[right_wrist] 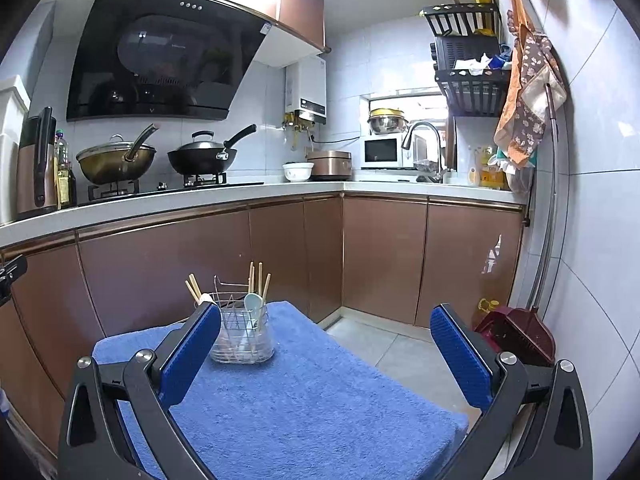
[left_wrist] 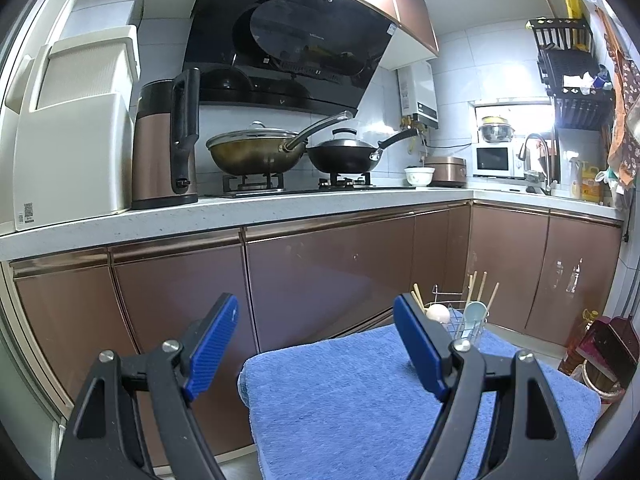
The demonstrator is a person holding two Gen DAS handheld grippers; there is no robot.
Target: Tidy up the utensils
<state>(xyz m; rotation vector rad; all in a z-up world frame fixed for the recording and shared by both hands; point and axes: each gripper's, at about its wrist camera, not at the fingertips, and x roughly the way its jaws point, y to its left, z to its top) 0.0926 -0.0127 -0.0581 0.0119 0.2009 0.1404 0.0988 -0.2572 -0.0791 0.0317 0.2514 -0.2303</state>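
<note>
A wire utensil holder (right_wrist: 242, 336) in a clear tray stands at the far end of a blue towel (right_wrist: 304, 400). Several wooden chopsticks (right_wrist: 260, 280) and a pale blue spoon (right_wrist: 253, 305) stand in it, with a white spoon at its left side. In the left wrist view the holder (left_wrist: 460, 320) sits beyond the right finger, with the blue spoon (left_wrist: 476, 312) and a white spoon (left_wrist: 437, 313). My left gripper (left_wrist: 316, 320) is open and empty above the towel's near left edge. My right gripper (right_wrist: 326, 328) is open and empty, to the right of the holder.
A brown cabinet run (right_wrist: 280, 248) with a white counter stands behind the towel. Two woks (right_wrist: 200, 156) sit on the stove, a kettle (left_wrist: 166, 140) at the left. A dustpan (right_wrist: 516, 332) and oil bottle stand on the floor at the right wall.
</note>
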